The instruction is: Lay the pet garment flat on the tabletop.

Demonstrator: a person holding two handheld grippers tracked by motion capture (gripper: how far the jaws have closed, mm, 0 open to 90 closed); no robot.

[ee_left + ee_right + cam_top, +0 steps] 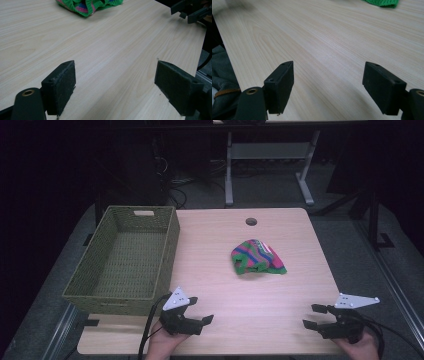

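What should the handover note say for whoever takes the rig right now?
Left gripper: open, nothing between the jaws, low at the table's near edge beside the basket.
Right gripper: open, nothing between the jaws, near the right front corner.
Striped knit cloth: crumpled mid-table, untouched, apart from both grippers.
Green woven basket: on the left of the table, nothing in it.
Done: nothing visible yet.
Left: likely grasp the cloth and move it, probably into the basket.
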